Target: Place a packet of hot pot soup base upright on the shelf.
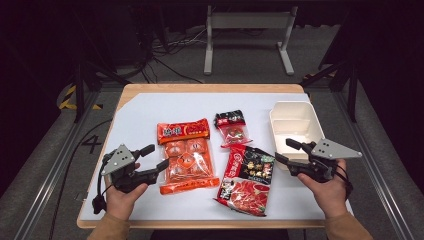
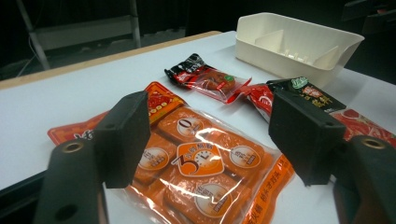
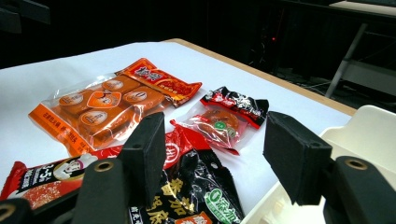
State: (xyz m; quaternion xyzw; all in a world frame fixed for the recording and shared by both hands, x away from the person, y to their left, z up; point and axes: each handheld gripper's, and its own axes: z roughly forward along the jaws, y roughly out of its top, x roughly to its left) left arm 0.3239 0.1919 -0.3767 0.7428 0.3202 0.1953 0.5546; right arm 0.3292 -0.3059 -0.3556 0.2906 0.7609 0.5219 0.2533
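Three snack packs lie on the white table. An orange pack of round cakes [image 1: 186, 156] [image 2: 196, 158] [image 3: 100, 109] lies left of centre. A small red-and-black pack [image 1: 232, 128] [image 2: 208, 77] [image 3: 226, 116] lies behind a larger red-and-black pack [image 1: 248, 179] [image 2: 317, 100] [image 3: 187, 191]. My left gripper [image 1: 154, 157] [image 2: 210, 140] hovers open just left of the orange pack, its jaws apart with nothing between them. My right gripper [image 1: 285, 151] [image 3: 215, 158] stands open between the large pack and the cream tray [image 1: 295, 120] [image 2: 299, 42] [image 3: 373, 135], holding nothing.
The cream tray has dividers and stands at the table's right side. The wooden table edge [image 1: 210, 88] runs along the back. A metal frame [image 1: 247, 37] and cables sit on the dark floor beyond. White table surface lies bare at the back left [image 1: 150, 110].
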